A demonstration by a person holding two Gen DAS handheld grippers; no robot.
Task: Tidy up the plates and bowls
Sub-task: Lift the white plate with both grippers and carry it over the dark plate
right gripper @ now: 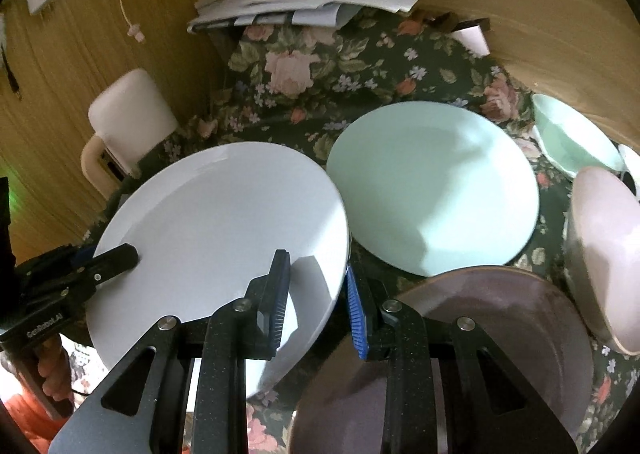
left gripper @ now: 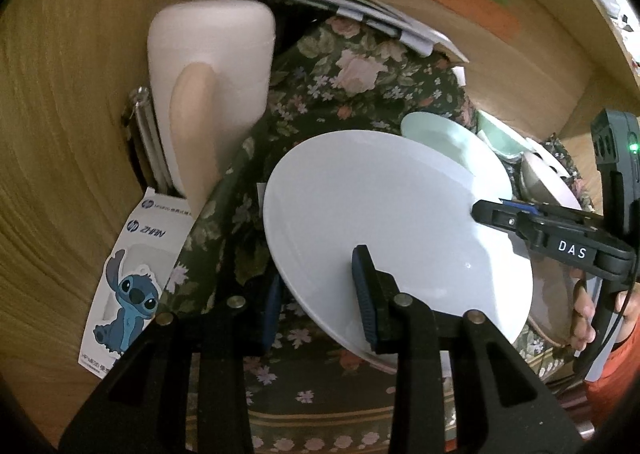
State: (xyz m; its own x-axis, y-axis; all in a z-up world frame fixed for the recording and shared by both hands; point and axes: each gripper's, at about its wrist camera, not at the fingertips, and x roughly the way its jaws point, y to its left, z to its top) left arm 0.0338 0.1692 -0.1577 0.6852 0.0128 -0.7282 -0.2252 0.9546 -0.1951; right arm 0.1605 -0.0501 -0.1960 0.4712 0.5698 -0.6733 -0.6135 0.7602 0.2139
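Observation:
A white plate hangs tilted above the floral cloth, gripped from two sides. My left gripper is shut on its near rim, and shows at the plate's left edge in the right wrist view. My right gripper is shut on the plate's right rim; its tips reach over the plate in the left wrist view. A mint green plate lies flat just behind. A mauve plate lies under my right gripper. A pink bowl and a green bowl stand at the far right.
A white jug with a beige handle stands at the back left against the wooden wall. Loose papers are piled at the back. A printed box with a blue cartoon figure leans at the left. Wooden walls close in on three sides.

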